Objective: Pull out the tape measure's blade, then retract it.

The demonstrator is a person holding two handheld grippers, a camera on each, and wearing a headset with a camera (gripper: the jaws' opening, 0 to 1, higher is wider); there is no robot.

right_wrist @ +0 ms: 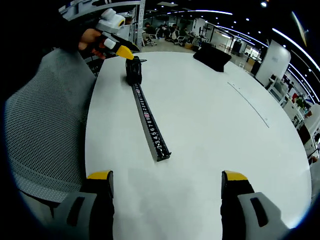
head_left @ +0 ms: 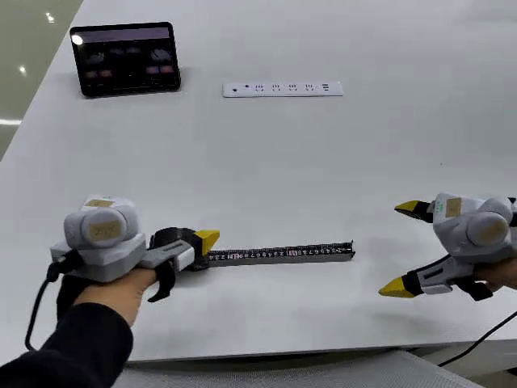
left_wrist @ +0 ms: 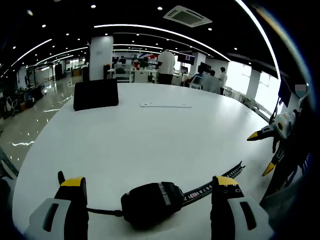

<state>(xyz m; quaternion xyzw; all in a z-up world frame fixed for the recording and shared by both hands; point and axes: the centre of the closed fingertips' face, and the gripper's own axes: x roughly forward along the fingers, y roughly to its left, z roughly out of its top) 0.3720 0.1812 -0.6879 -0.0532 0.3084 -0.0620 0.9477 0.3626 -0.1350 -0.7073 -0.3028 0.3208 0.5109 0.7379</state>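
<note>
The black tape measure (head_left: 172, 241) lies on the white table (head_left: 323, 162) near its front edge. Its blade (head_left: 283, 253) is pulled out flat to the right. My left gripper (head_left: 192, 252) is open, and the case (left_wrist: 152, 202) sits between its yellow-tipped jaws without touching either one. My right gripper (head_left: 401, 247) hovers open a short way past the blade's hooked end (right_wrist: 162, 155), with nothing in it. From the right gripper view the blade (right_wrist: 147, 117) runs away to the case (right_wrist: 134, 70) and the left gripper (right_wrist: 117, 45).
A dark tablet (head_left: 125, 58) stands at the table's far left, and a white power strip (head_left: 283, 89) lies at the far middle. A grey mesh chair (right_wrist: 45, 125) sits just off the front edge. Several people stand far behind the table (left_wrist: 165, 62).
</note>
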